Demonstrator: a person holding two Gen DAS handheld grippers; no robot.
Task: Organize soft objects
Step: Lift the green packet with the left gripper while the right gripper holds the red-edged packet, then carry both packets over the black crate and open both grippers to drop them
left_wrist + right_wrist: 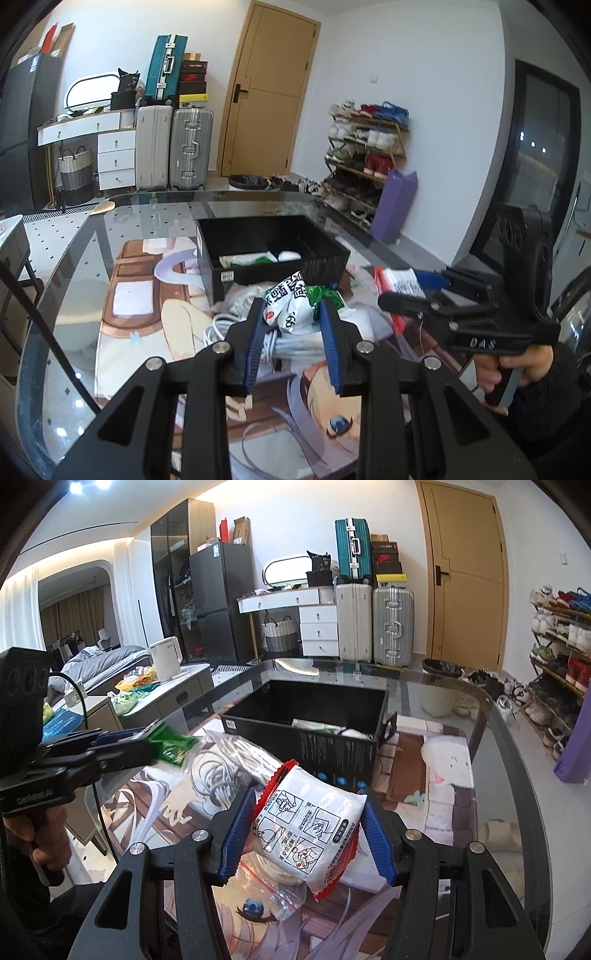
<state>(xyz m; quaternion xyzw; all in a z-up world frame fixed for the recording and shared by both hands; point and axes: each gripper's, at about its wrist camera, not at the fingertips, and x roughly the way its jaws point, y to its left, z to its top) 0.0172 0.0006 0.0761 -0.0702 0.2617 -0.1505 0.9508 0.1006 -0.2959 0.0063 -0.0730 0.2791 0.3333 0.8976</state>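
Over the glass table (491,738), both grippers pinch light, crushable packets mid-body: left gripper (291,310) the green-white packet (295,306), right gripper (308,816) the red-edged sachet (306,823).

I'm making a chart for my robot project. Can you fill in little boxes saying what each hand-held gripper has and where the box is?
left hand-held gripper: shut on green and white packet
right hand-held gripper: shut on red and white packet
black box: open on the table, beyond both packets
inside box: some white items, unclear which
under the packets: white cable in a clear bag
table: glass, with a cartoon mat
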